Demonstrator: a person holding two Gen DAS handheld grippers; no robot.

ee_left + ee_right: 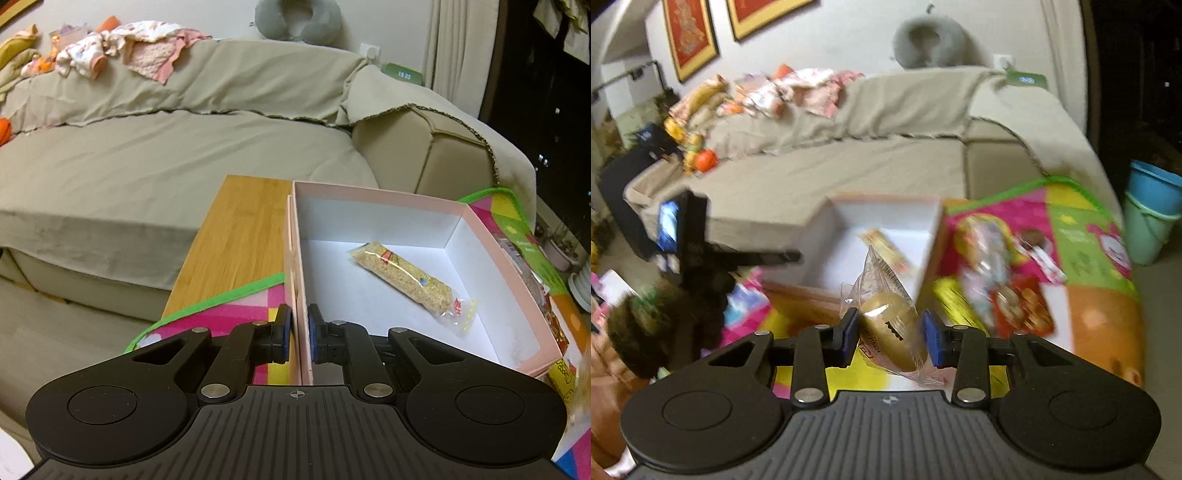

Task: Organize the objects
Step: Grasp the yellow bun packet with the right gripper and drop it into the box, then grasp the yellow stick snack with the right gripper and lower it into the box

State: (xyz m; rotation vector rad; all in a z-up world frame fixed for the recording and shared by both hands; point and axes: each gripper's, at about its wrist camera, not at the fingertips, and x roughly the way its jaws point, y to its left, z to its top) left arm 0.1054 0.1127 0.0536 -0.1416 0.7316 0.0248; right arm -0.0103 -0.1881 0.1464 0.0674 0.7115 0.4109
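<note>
We find the right wrist view motion-blurred; the snack packets [1004,291] on the play mat [1089,236] right of the pink box [827,236] cannot be identified. The left gripper's base hides the box's near corner. Inside the box, toward its right wall, lies a wrapped grain bar [410,282], ahead and right of the left gripper [300,332]. That gripper pinches the box's left wall, one pad on each face. The right gripper [890,338], just short of the box's near edge, is partly closed on a clear-wrapped golden pastry [890,332], pads touching the wrapper.
</note>
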